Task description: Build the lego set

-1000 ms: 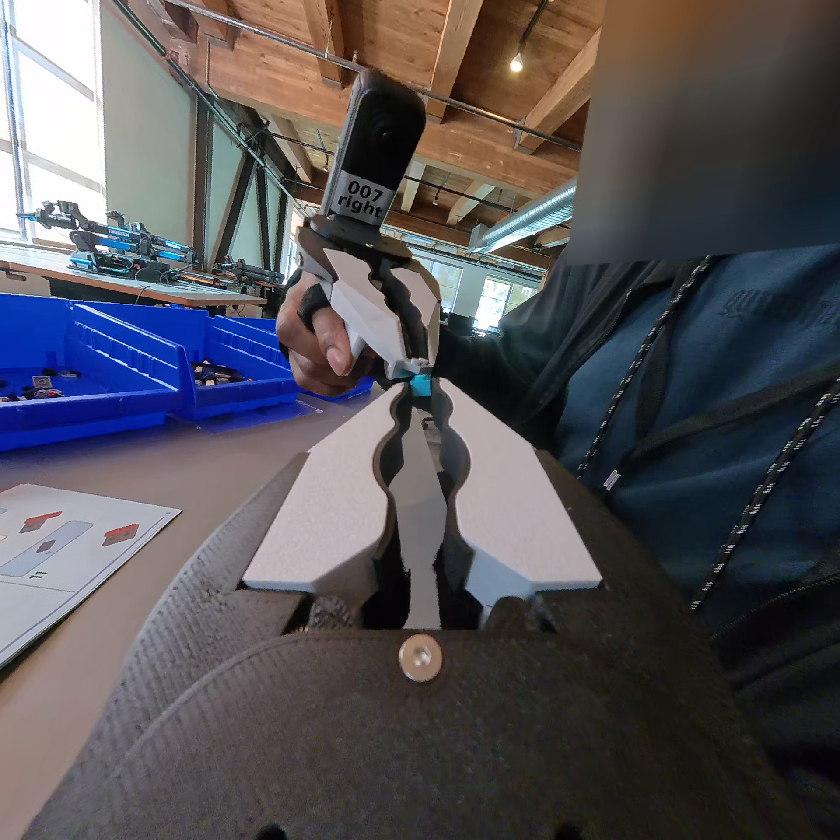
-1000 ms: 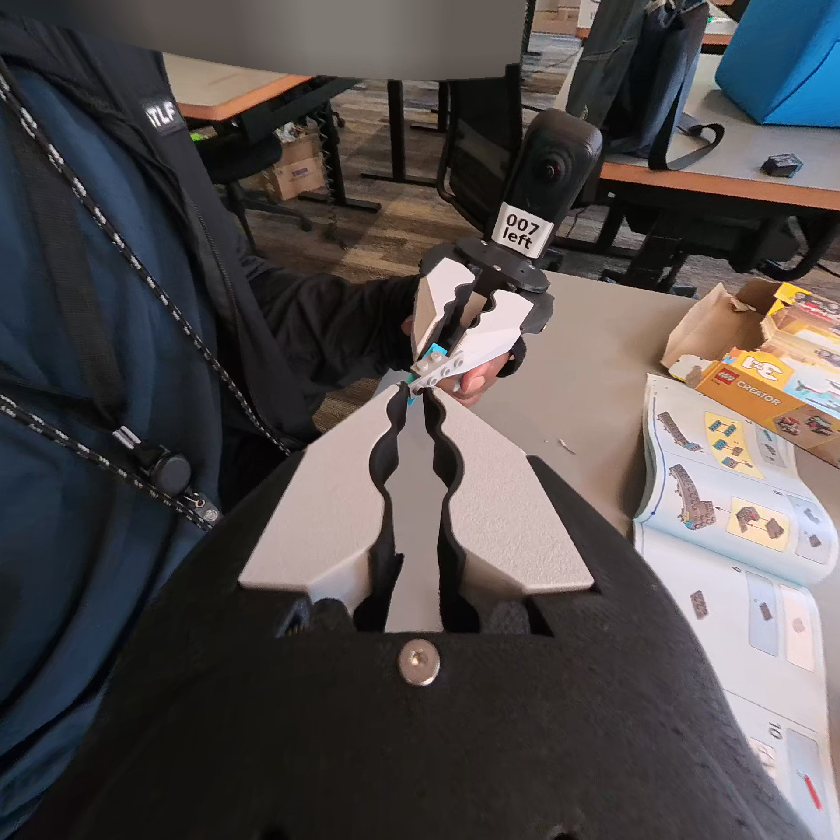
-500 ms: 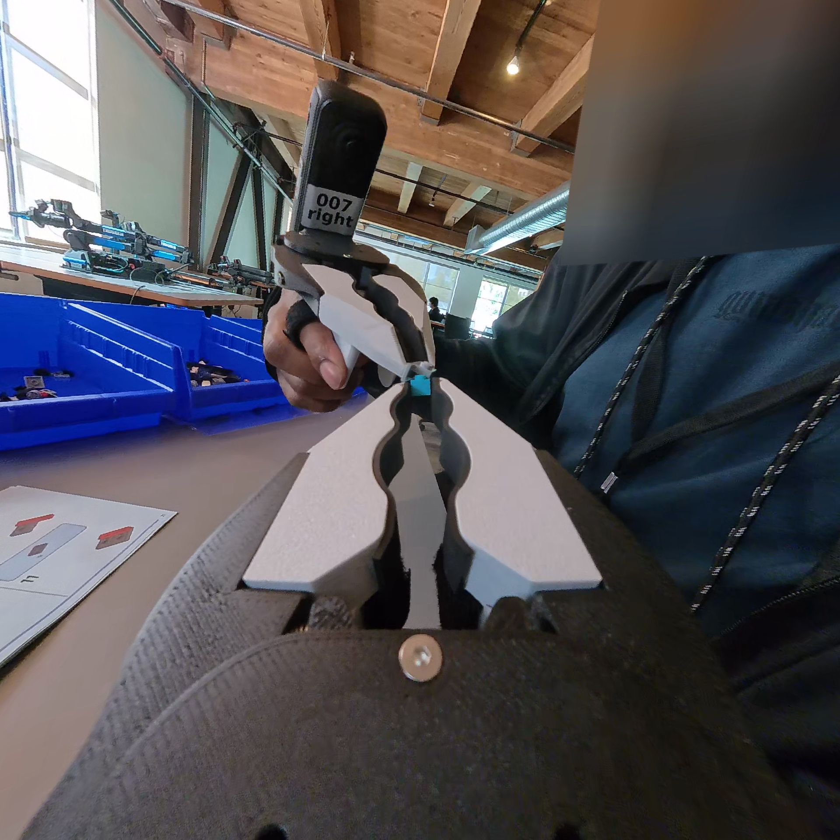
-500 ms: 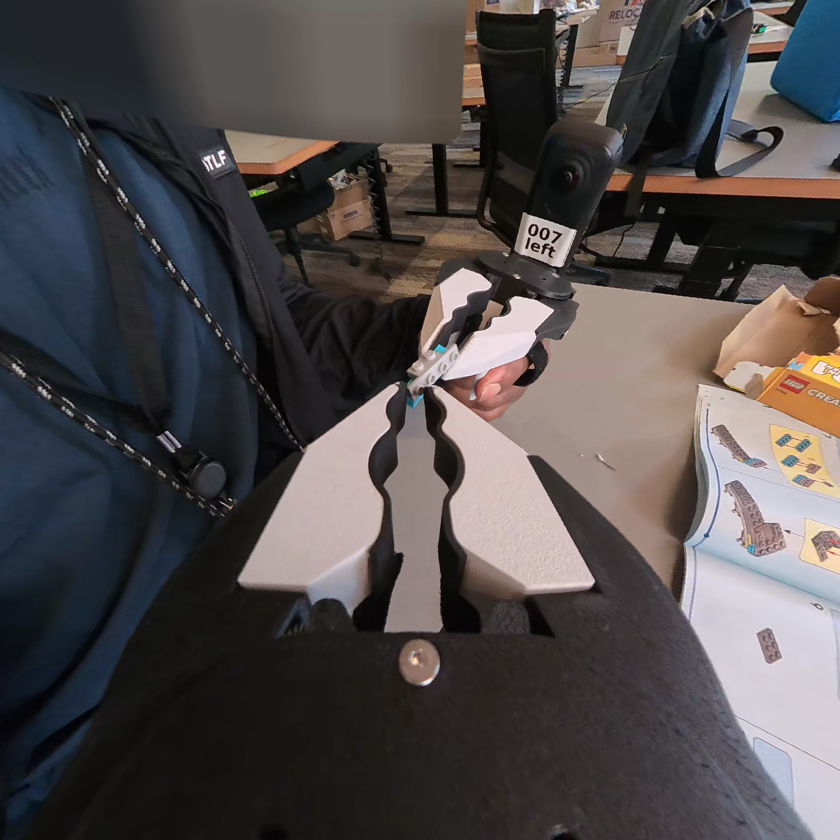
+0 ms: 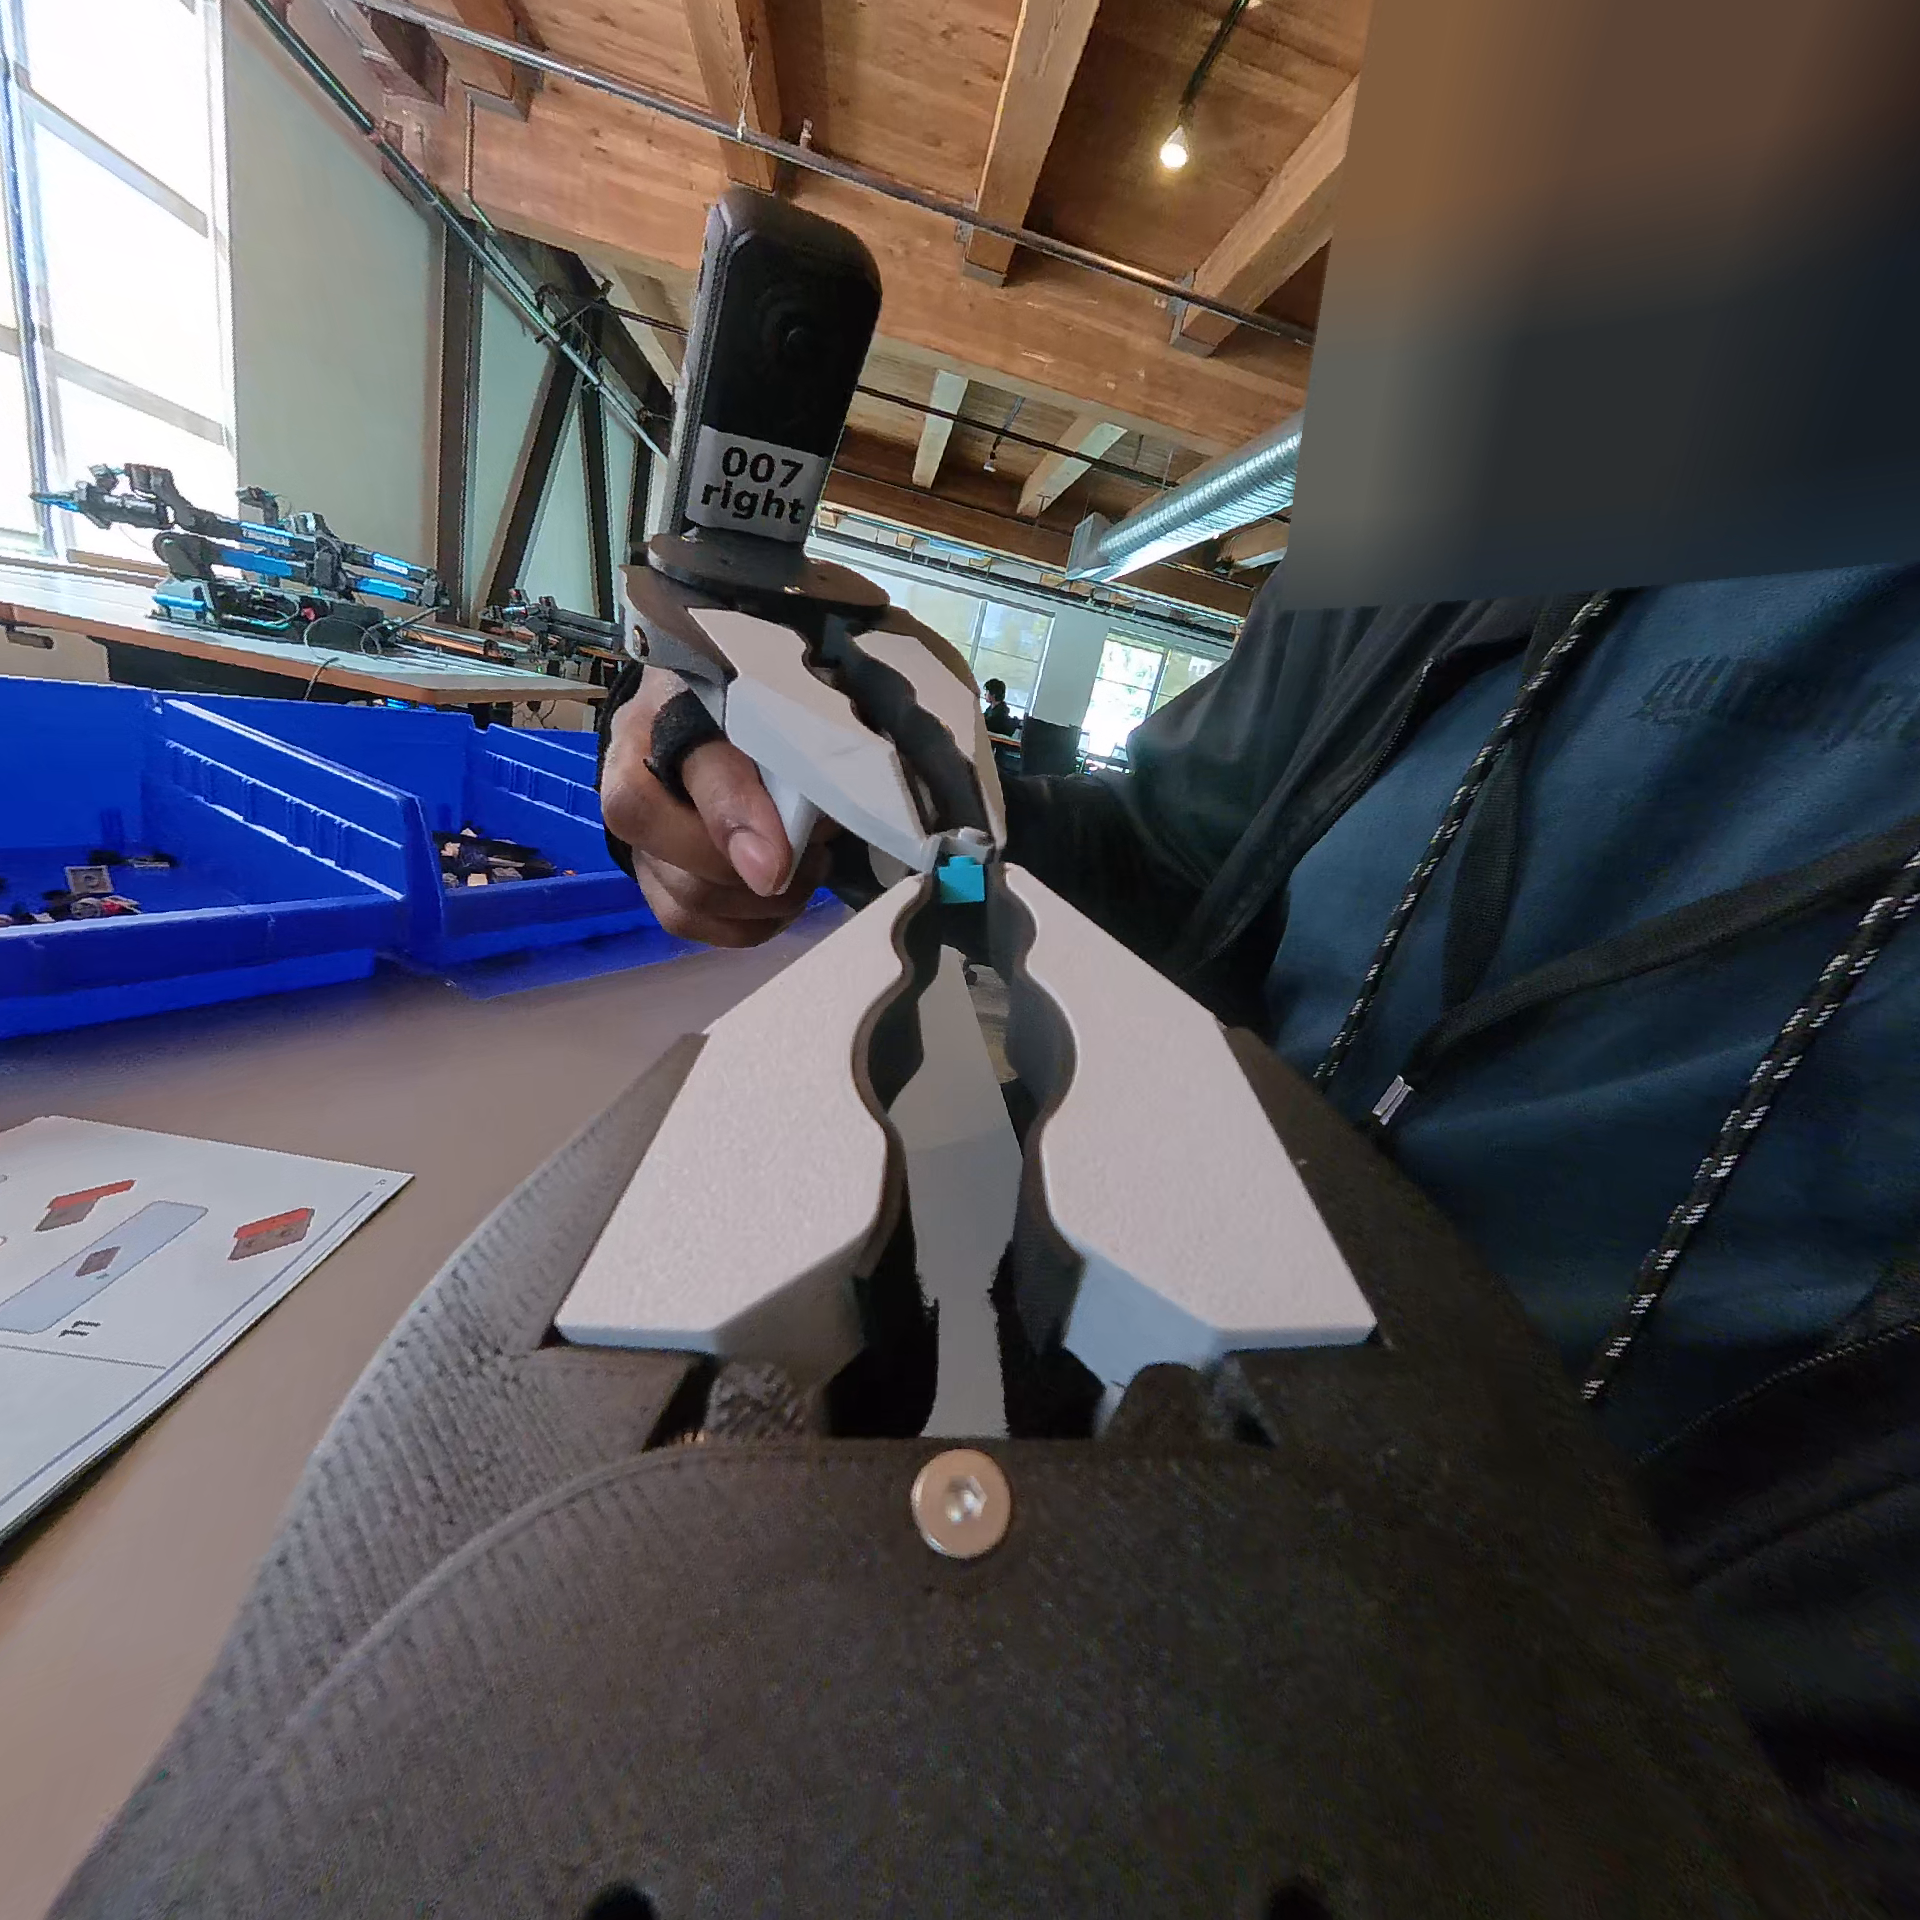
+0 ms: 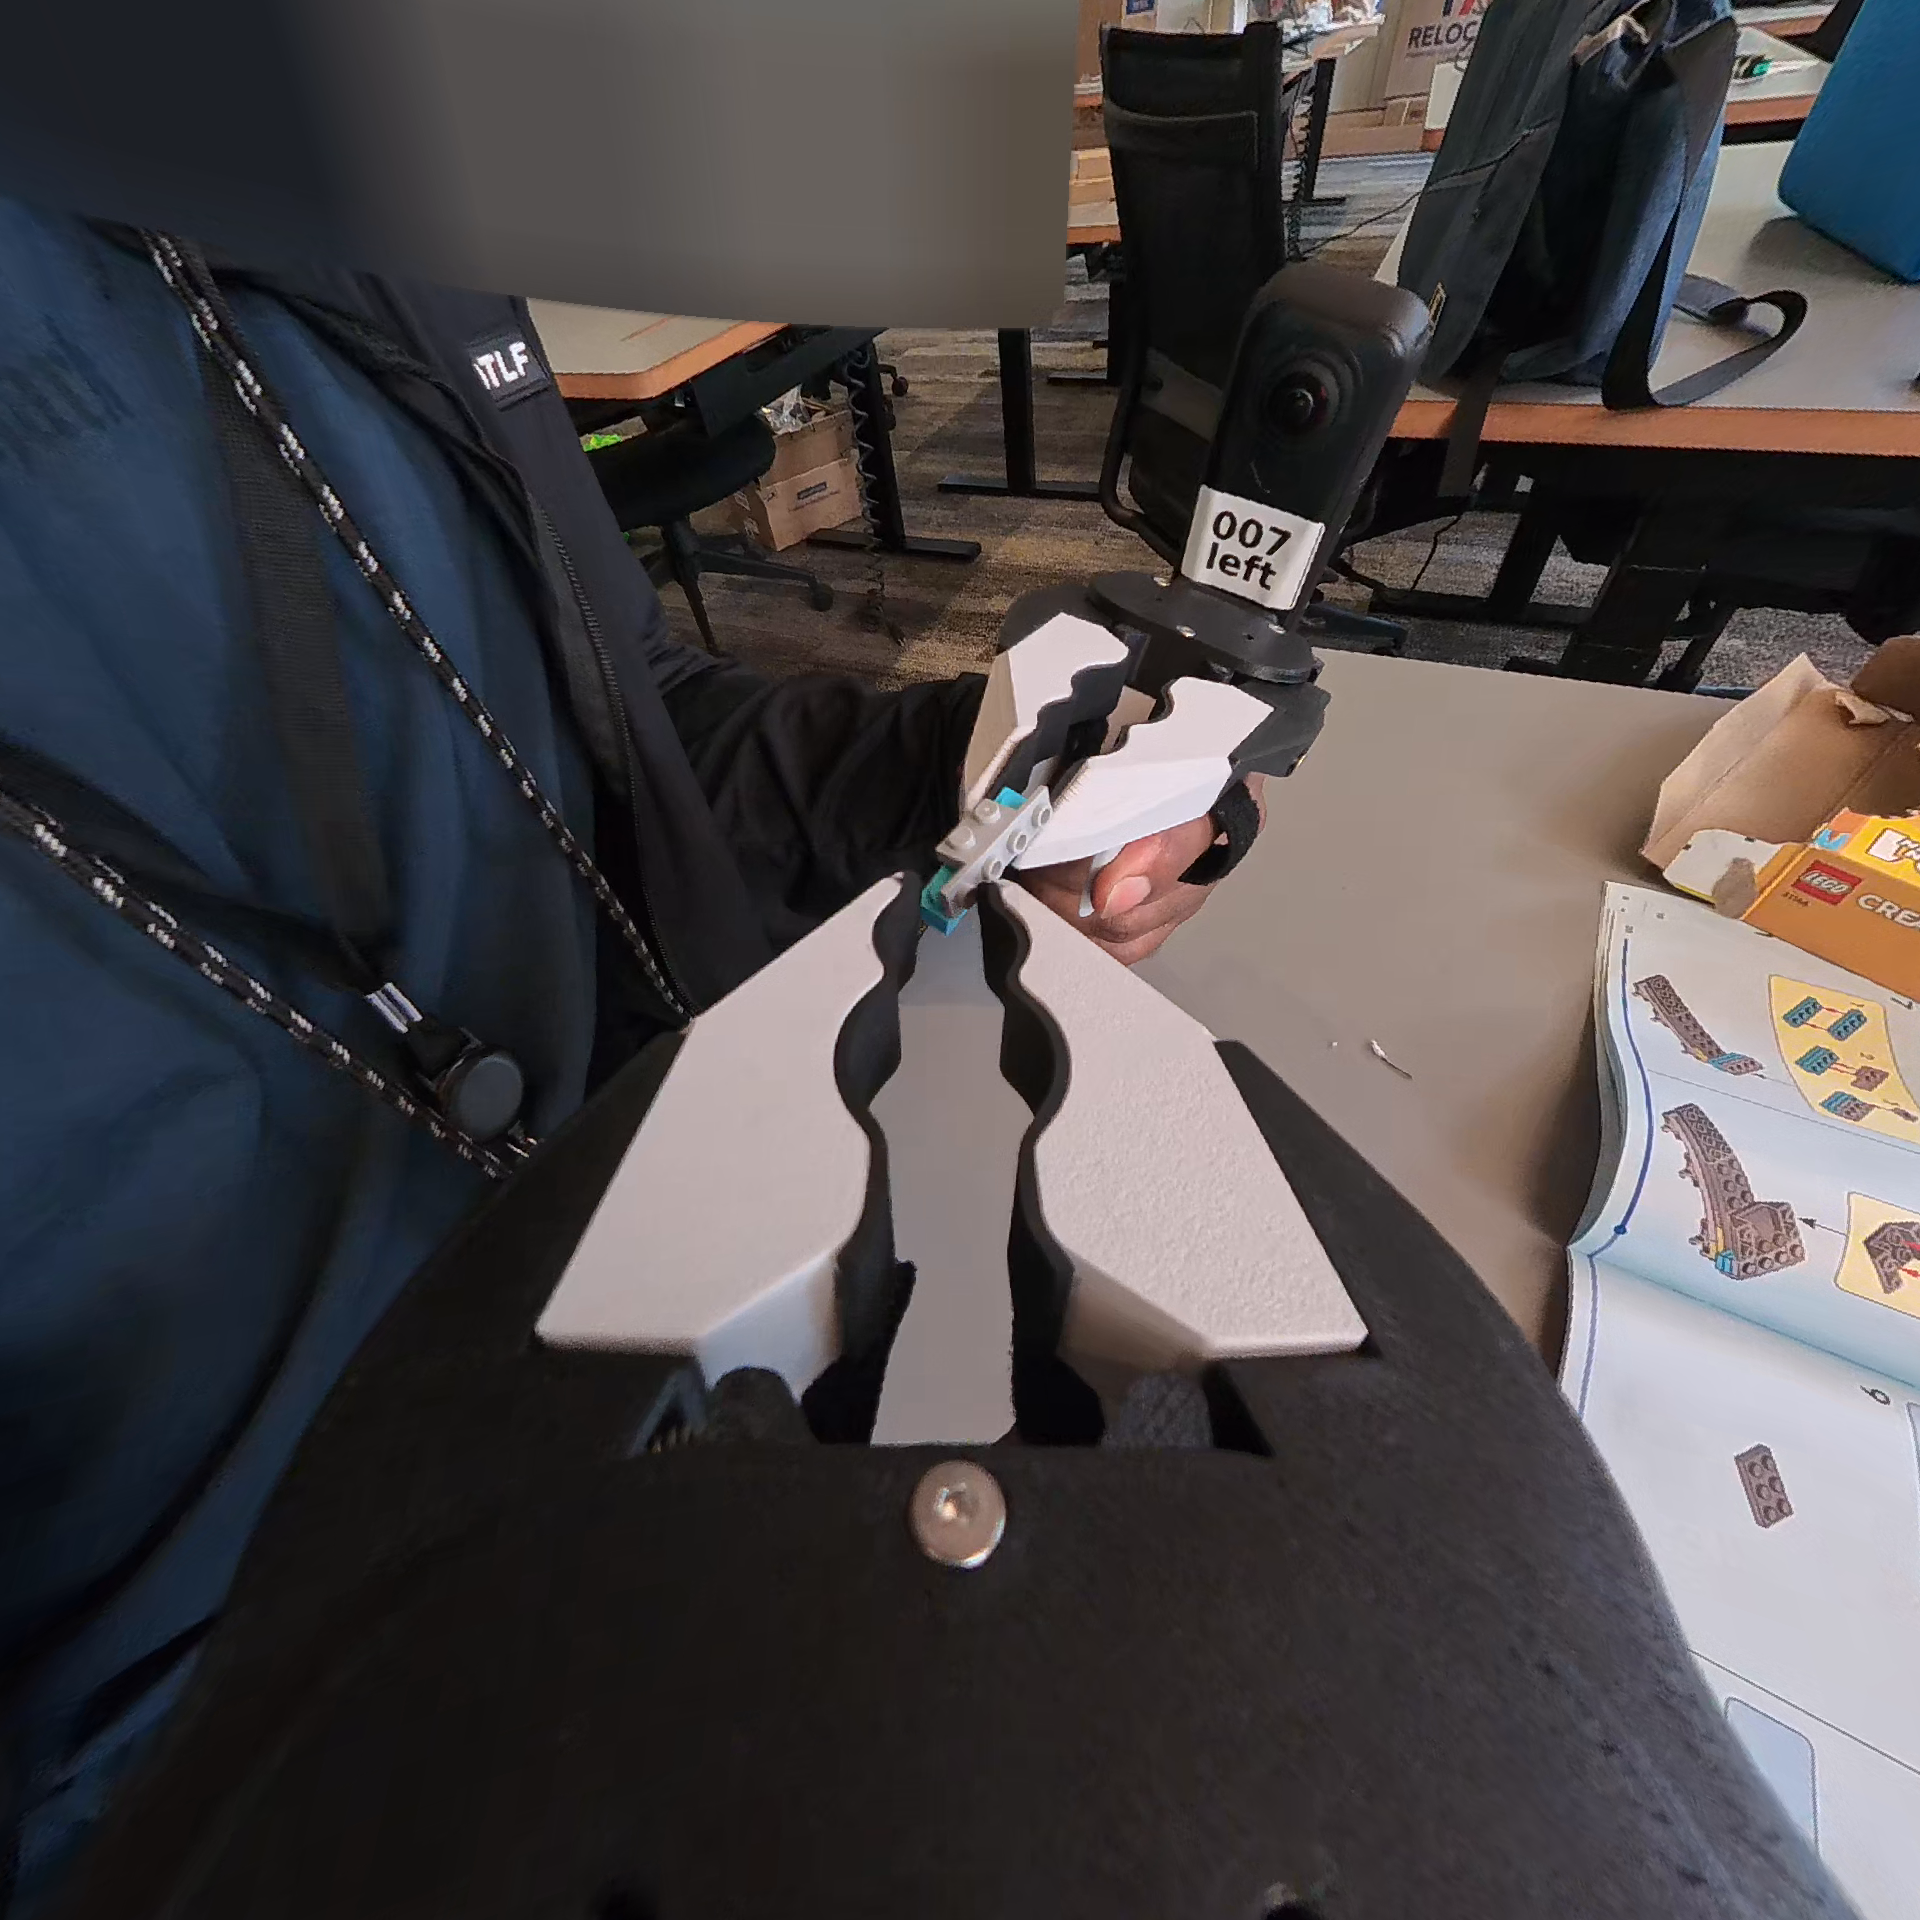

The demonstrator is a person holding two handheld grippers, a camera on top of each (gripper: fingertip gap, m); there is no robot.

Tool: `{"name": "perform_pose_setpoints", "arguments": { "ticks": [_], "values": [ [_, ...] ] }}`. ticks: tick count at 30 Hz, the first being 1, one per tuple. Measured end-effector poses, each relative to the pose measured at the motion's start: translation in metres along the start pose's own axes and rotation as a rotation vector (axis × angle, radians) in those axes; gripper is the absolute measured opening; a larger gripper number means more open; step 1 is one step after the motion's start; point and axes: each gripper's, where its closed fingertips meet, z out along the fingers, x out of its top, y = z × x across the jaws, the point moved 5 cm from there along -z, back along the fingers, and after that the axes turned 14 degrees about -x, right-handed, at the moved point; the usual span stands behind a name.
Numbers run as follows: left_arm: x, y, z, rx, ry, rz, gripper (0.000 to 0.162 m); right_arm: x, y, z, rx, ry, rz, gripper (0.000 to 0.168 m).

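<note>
Left gripper [image 6: 1003, 831]: pinching a flat light-grey studded lego plate [image 6: 1000, 840], raised above the table | Right gripper [image 6: 951, 914]: narrowed on a small turquoise lego brick [image 6: 942, 914], pressing against the plate's end | Surroundings: grey tabletop [image 6: 1455, 883] carrying an open illustrated instruction booklet [image 6: 1745, 1195]; blue plastic parts bins [image 5: 260, 831] sitting behind.

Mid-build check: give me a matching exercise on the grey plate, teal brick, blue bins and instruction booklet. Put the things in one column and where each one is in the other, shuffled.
Things:
1. grey plate
2. teal brick
3. blue bins
4. instruction booklet

Places:
A. lying open on the table
B. pinched in the left claw
C. at the tips of the right claw, against the plate's underside
D. standing on the table, with loose pieces inside

Pairs: 1-B, 2-C, 3-D, 4-A
</note>
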Motion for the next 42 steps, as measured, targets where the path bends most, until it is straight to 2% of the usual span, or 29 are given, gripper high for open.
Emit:
{"name": "perform_pose_setpoints", "arguments": {
  "ticks": [8, 22, 33, 37, 42],
  "values": [
    [0.003, -0.001, -0.002, 0.016, 0.017, 0.011, 0.007, -0.001, -0.001, 0.004, -0.065, -0.034, -0.035, 0.016],
    [0.002, -0.005, -0.004, 0.054, 0.004, 0.005, 0.007, -0.001, 0.002, 0.004, -0.141, -0.056, -0.021, 0.013],
    [0.002, -0.011, -0.008, 0.122, 0.004, -0.012, 0.01, -0.008, 0.01, 0.003, -0.17, 0.049, 0.172, 0.012],
    [0.003, -0.013, -0.01, 0.135, 0.014, -0.014, 0.014, -0.012, 0.015, -0.001, -0.172, 0.106, 0.248, 0.012],
    [0.004, -0.015, -0.014, 0.185, 0.012, 0.008, 0.027, -0.016, 0.017, -0.004, -0.101, 0.138, 0.357, 0.012]
  ]
}}
